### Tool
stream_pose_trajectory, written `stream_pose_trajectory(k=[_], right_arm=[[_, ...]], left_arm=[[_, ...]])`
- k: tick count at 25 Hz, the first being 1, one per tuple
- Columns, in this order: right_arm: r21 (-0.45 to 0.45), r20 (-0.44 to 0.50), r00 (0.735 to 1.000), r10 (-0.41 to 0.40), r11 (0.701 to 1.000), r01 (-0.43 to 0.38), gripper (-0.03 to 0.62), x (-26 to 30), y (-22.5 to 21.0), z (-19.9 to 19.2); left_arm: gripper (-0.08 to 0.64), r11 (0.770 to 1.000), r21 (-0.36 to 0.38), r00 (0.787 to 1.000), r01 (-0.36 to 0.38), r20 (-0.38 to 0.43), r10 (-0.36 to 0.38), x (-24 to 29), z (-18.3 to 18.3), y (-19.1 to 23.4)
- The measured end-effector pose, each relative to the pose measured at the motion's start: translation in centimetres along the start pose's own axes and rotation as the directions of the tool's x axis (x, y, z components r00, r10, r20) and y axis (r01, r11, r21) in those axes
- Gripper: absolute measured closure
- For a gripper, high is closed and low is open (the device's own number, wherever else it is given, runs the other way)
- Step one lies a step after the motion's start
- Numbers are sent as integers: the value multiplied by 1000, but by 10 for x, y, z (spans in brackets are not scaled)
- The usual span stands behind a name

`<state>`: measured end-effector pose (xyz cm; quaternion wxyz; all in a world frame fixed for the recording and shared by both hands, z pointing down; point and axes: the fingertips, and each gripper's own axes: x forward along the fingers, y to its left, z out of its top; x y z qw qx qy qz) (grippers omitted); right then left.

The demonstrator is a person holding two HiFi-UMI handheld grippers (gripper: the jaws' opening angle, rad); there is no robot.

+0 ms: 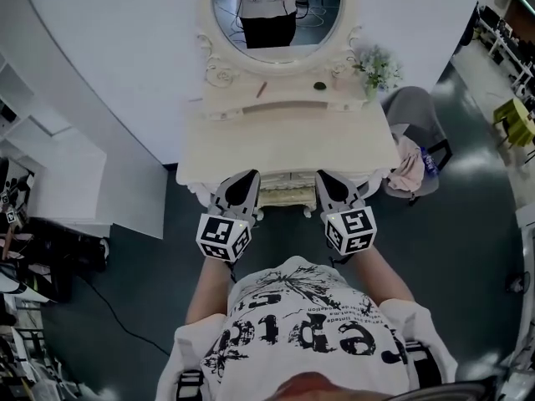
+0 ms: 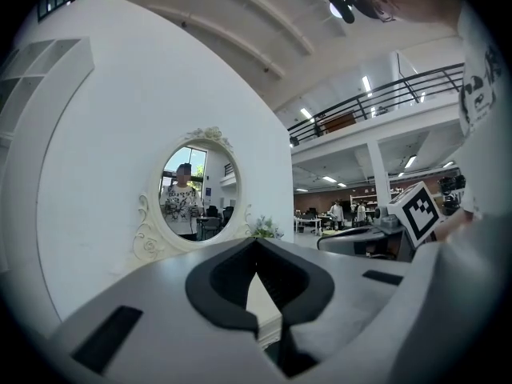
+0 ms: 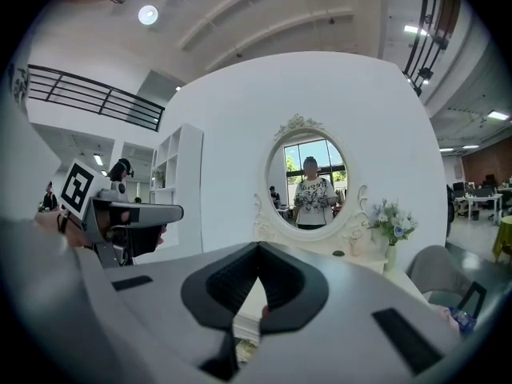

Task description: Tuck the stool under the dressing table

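You stand directly in front of the cream-white carved dressing table [image 1: 251,140] with its oval mirror [image 1: 276,15]. The task looks almost finished, or finished. The cream stool with a carved edge [image 1: 288,197] seems to sit below the front edge of the table, and only a narrow strip of it shows between your two tools; I cannot tell how deep it is pushed in. The left gripper [image 1: 244,180] and the right gripper [image 1: 326,180] hover just beside this strip, one on each side. In both gripper views the jaws are pressed together at the tips and grip nothing. If anything is left, I judge it is only a small last push, or lifting the tools away. The table top is pale and mostly bare, with a small vase of white flowers [image 1: 376,65] at the back right. The floor [image 1: 150,282] is dark grey-green, the curved wall [image 1: 125,57] is white, and a grey chair [image 1: 414,111] with a pink cloth [image 1: 407,172] stands near the table's right side.
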<state>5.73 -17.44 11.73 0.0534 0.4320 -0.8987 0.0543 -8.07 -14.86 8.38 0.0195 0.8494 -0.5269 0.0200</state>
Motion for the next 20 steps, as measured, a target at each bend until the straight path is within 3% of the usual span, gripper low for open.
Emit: stream_pose_trajectory(k=[20], right_arm=[[-14,-5,1000,29,999,-29,575,5,10,-7]], left_arm=[[540,999,-32,1000,-21,0,21,7,-12,6]])
